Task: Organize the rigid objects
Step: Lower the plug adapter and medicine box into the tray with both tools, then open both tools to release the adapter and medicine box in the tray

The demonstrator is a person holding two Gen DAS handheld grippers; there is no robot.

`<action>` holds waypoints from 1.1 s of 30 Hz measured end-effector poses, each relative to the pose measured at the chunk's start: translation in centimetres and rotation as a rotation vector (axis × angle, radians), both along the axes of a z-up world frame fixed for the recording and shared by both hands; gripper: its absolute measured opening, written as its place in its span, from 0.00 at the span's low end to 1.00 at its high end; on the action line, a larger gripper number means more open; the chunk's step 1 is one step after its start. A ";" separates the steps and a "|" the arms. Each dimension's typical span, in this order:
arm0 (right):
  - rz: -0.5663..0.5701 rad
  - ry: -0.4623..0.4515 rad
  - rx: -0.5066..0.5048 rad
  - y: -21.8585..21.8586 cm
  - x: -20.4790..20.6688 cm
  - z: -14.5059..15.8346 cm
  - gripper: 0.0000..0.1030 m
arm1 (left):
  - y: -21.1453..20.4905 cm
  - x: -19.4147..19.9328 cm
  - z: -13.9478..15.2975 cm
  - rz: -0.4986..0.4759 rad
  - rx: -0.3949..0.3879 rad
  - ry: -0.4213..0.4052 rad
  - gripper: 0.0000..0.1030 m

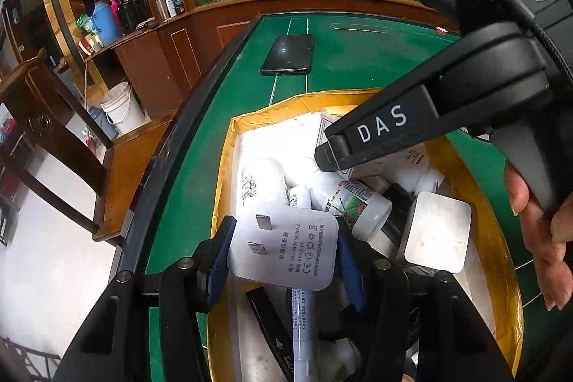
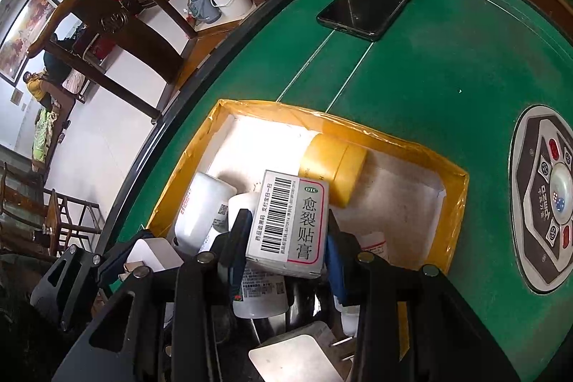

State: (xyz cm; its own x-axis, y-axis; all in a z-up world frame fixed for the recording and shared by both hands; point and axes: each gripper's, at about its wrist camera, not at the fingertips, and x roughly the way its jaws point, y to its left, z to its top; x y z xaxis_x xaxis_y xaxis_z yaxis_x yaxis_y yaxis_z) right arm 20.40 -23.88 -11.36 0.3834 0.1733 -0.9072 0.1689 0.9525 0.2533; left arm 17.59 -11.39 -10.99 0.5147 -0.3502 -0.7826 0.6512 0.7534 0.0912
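Note:
My left gripper (image 1: 283, 255) is shut on a white plug adapter (image 1: 286, 247), held prongs up over a yellow-rimmed box (image 1: 229, 145). The box holds white bottles (image 1: 263, 181), a marker pen (image 1: 302, 328) and a second white charger block (image 1: 437, 231). My right gripper (image 2: 288, 235) is shut on a small white medicine box (image 2: 292, 224) with a barcode, over the same yellow-rimmed box (image 2: 454, 199). A yellow jar (image 2: 335, 167) and white bottles (image 2: 202, 206) lie inside it. The right gripper's black body (image 1: 447, 102) crosses the left wrist view, with a hand (image 1: 540, 231) on its handle.
A black phone (image 1: 288, 54) (image 2: 369, 6) lies on the green table (image 2: 429, 77) beyond the box. A round control panel (image 2: 544, 199) is set in the table at the right. The table's dark edge (image 1: 172, 160) runs left, with a wooden chair (image 1: 53, 131) and a white bucket (image 1: 121, 108) past it.

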 end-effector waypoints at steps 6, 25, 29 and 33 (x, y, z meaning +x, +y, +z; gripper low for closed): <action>-0.001 0.000 0.001 0.0 0.1 -0.1 0.36 | 0.0 -0.2 -0.1 0.007 0.001 -0.007 0.55; 0.013 -0.006 0.016 0.3 -0.6 0.6 0.51 | -0.2 -0.9 0.5 0.011 -0.002 -0.026 0.80; 0.010 -0.016 0.019 0.2 -0.9 1.0 0.55 | -0.3 -1.1 0.6 0.013 -0.002 -0.032 0.82; 0.006 -0.030 0.021 0.2 -1.3 1.6 0.58 | -0.3 -1.2 0.8 0.017 -0.001 -0.039 0.87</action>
